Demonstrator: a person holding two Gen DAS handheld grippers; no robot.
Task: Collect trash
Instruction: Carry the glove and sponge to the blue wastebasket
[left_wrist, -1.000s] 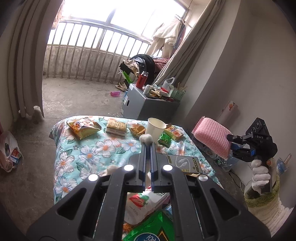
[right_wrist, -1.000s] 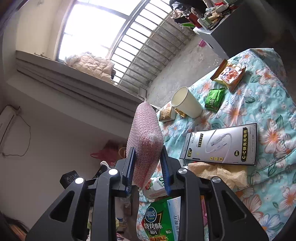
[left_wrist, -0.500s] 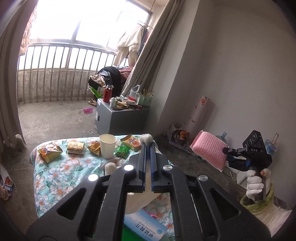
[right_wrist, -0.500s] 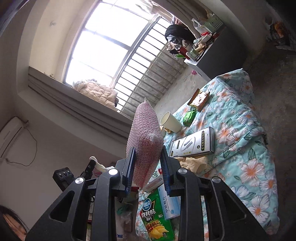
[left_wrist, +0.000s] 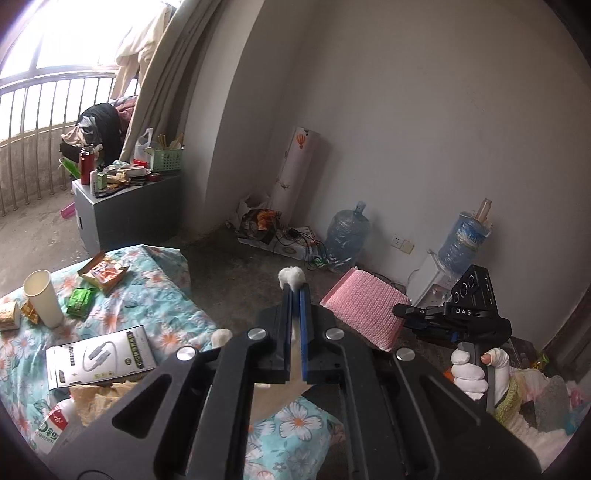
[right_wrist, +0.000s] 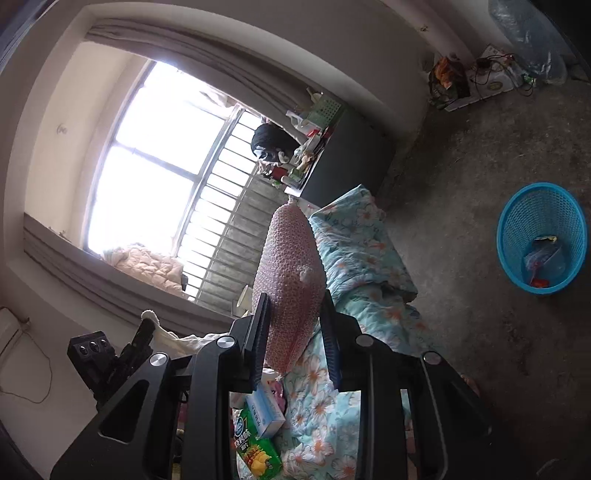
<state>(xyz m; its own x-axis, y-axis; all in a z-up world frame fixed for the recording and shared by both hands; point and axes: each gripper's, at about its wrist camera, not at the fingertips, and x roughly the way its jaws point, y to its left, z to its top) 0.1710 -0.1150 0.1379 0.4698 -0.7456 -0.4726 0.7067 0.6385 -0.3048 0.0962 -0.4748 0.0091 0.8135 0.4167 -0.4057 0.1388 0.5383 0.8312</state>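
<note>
My left gripper (left_wrist: 294, 291) is shut on a white crumpled tissue (left_wrist: 291, 275) that sticks out past its tips, held in the air off the table's right side. My right gripper (right_wrist: 295, 306) is shut on a pink bubble-wrap bag (right_wrist: 290, 273); that bag also shows in the left wrist view (left_wrist: 364, 314), with the right gripper (left_wrist: 402, 312) to my right. A blue mesh trash basket (right_wrist: 517, 210) with some scraps inside stands on the floor at the right of the right wrist view. More trash lies on the floral-clothed table (left_wrist: 162, 291).
On the table are a paper cup (left_wrist: 42, 299), a green packet (left_wrist: 81, 302), an orange snack pack (left_wrist: 103, 271), a white cable box (left_wrist: 101, 354) and a green snack box (right_wrist: 256, 446). A grey cabinet (left_wrist: 125, 210), water jugs (left_wrist: 347, 236) and cables stand by the wall.
Both grippers have swung right, away from the table, each holding its item. The blue basket has come into the right wrist view.
</note>
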